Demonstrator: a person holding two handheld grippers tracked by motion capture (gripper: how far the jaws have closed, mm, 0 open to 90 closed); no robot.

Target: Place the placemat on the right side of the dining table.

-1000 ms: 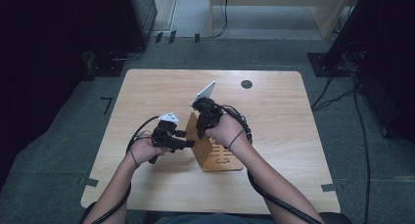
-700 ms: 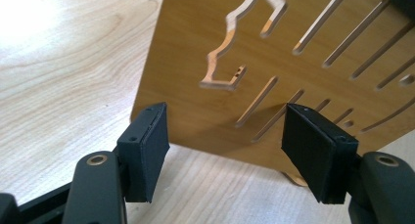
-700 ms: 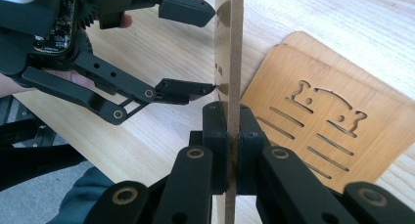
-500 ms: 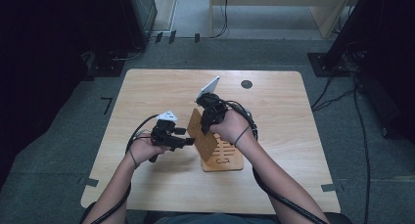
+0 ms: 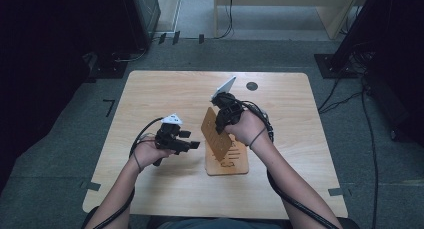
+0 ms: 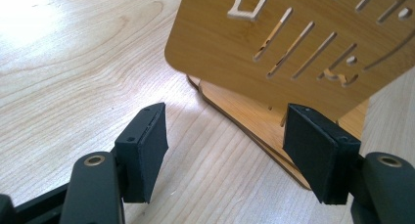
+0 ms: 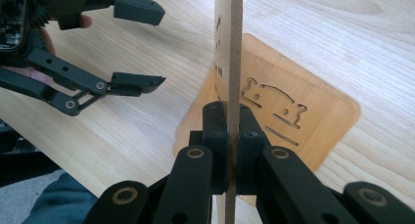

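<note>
A thin wooden panel (image 5: pixel 212 134) with slot cutouts stands tilted on edge above a flat wooden board (image 5: pixel 235 164) near the table's middle. My right gripper (image 5: pixel 223 121) is shut on the panel's (image 7: pixel 229 48) edge, with one black jaw on each face of it. The flat board (image 7: pixel 298 111) with cutouts lies beneath. To the left of the panel, my left gripper (image 5: pixel 192 140) is open and points at it. In the left gripper view my left gripper (image 6: pixel 227 136) frames bare table and the board's corner (image 6: pixel 254 131), while the panel (image 6: pixel 274 38) leans overhead. My left gripper (image 7: pixel 147 43) holds nothing.
The light wooden table (image 5: pixel 165 94) has a small black round cap (image 5: pixel 252 86) near its far edge. Cables trail from both grippers over the table. Dark cabinets and floor cables surround the table on the grey floor.
The right gripper has lifted the panel and swung it more upright, drifting slightly right. The left gripper has stayed nearly still and open.
</note>
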